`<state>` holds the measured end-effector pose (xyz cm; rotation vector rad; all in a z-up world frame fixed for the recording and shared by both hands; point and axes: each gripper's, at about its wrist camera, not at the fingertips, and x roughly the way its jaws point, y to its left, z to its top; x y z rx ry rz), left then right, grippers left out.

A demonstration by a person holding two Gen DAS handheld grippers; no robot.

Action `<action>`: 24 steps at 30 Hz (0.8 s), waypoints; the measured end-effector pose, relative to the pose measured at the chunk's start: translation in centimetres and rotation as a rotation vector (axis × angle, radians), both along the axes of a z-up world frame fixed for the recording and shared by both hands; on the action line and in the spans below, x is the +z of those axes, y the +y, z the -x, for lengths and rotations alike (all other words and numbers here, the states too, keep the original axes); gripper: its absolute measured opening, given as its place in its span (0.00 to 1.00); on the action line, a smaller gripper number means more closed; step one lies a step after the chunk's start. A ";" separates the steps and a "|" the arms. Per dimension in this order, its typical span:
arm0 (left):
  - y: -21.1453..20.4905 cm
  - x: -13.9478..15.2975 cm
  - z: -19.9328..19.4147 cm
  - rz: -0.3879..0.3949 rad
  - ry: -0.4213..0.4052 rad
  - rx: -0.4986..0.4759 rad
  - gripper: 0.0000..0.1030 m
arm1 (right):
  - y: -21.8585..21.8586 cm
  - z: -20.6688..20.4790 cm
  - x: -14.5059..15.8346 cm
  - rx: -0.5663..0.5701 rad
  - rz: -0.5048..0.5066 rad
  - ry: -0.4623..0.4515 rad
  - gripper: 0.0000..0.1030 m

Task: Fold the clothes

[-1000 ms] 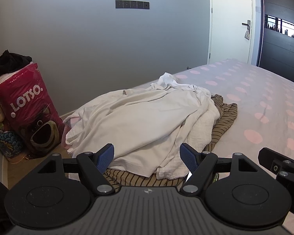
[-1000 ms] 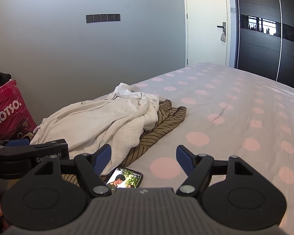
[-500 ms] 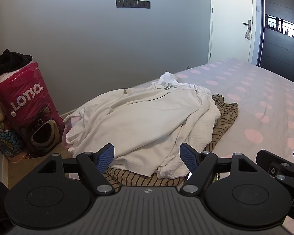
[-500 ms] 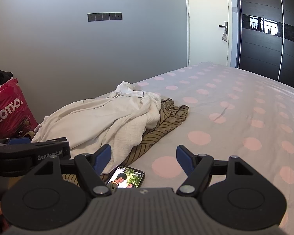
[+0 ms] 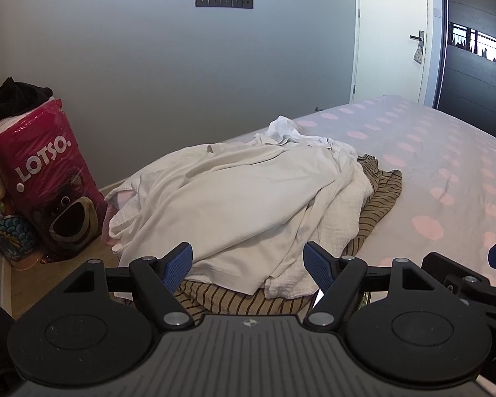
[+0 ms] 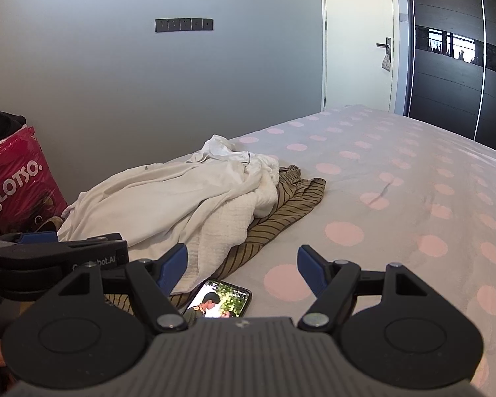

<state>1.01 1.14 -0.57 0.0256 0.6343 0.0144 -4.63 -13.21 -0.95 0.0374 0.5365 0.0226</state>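
A heap of clothes lies on the near left part of the bed: a white shirt [image 5: 241, 192] [image 6: 168, 195] on top, a white textured cloth [image 5: 340, 211] [image 6: 225, 225] under it, and an olive striped garment [image 5: 377, 195] [image 6: 291, 201] at the bottom. My left gripper [image 5: 248, 263] hovers open just short of the heap's near edge, nothing between its blue pads. My right gripper [image 6: 241, 264] is open too, over the bedsheet to the right of the heap, holding nothing.
The bed [image 6: 413, 178] has a grey sheet with pink dots. A phone [image 6: 220, 301] with a lit screen lies by the heap's near edge. A red LOTSO bag [image 5: 46, 178] and plush toys stand on the floor at the left, against the grey wall. A door [image 6: 357, 39] is behind the bed.
Both grippers have drifted only slightly; the right view has shifted a little. The clothes have not moved and both grippers stay open.
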 end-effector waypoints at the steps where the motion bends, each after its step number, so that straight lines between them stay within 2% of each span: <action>1: 0.0 -0.1 -0.1 0.000 0.001 0.002 0.71 | 0.0 -0.1 -0.1 -0.001 0.001 0.003 0.73; 7: 0.6 -0.8 -1.3 -0.002 0.030 0.045 0.71 | -0.1 -2.0 -1.2 -0.004 0.009 0.045 0.73; 14: 1.6 -2.3 -3.9 0.019 0.092 0.091 0.71 | -0.1 -5.9 -3.3 0.073 -0.012 0.100 0.73; 18: 2.4 -3.5 -5.6 0.005 0.119 0.154 0.71 | 0.4 -9.2 -4.2 0.100 -0.032 0.130 0.70; 22: 3.2 -4.5 -7.3 -0.014 0.150 0.222 0.68 | 2.1 -12.7 -4.8 0.160 -0.023 0.152 0.62; 24: 3.3 -5.0 -8.3 -0.034 0.176 0.233 0.67 | 3.0 -14.3 -5.1 0.187 -0.032 0.172 0.50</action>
